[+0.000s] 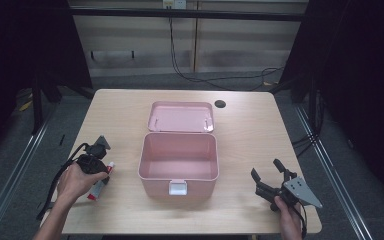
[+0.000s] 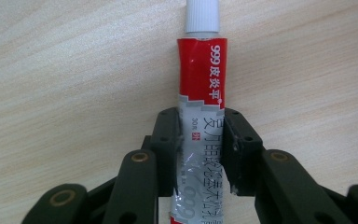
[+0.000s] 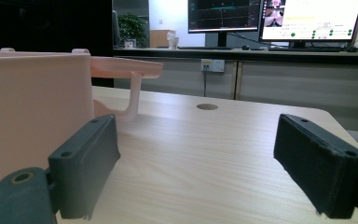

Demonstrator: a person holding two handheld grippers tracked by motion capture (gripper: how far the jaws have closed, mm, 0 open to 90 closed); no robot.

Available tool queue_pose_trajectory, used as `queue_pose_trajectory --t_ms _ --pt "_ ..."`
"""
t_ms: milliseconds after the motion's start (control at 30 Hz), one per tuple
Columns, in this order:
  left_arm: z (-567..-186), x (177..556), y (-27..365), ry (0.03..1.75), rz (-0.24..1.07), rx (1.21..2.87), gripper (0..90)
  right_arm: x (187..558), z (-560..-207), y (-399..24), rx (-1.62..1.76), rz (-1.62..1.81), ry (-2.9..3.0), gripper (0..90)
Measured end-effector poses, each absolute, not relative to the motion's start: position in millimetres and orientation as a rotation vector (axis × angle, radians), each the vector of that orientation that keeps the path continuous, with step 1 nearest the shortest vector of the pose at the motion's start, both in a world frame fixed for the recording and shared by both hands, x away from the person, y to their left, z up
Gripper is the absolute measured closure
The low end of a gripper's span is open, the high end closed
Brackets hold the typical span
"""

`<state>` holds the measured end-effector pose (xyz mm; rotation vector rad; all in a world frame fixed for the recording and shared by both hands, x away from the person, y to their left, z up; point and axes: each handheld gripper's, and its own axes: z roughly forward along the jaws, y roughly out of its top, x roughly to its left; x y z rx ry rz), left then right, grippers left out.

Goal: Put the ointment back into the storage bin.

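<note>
A red, silver and white ointment tube (image 2: 200, 84) lies on the wooden table, left of an open pink box (image 1: 142, 160). My left gripper (image 2: 200, 135) points down at it, and both pads press the tube's silver lower half, so it is shut on the tube. In the high view the tube (image 1: 100, 186) shows under the left gripper (image 1: 101, 176) and the hand holding it. My right gripper (image 1: 265, 168) rests low at the table's front right, right of the box, jaws wide open with nothing between them. The right gripper view looks level across the table past the right gripper (image 3: 200, 158), with the box's wall (image 3: 32, 102) at the left.
The box's lid (image 1: 180, 117) lies folded back flat behind it, and a white latch (image 1: 177, 188) hangs on its front. A round cable hole (image 1: 220, 104) sits near the table's far edge. Bare wood surrounds the box on both sides.
</note>
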<state>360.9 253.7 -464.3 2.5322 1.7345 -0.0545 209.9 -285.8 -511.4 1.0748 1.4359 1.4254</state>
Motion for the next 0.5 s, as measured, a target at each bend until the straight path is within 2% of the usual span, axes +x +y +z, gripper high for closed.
queue_pose_trajectory --t_ms 500 --pt "-454.8 361.9 267.2 1.777 -0.087 2.47 71.3 210.0 -511.3 -285.9 1.077 1.424 1.439 13.1"
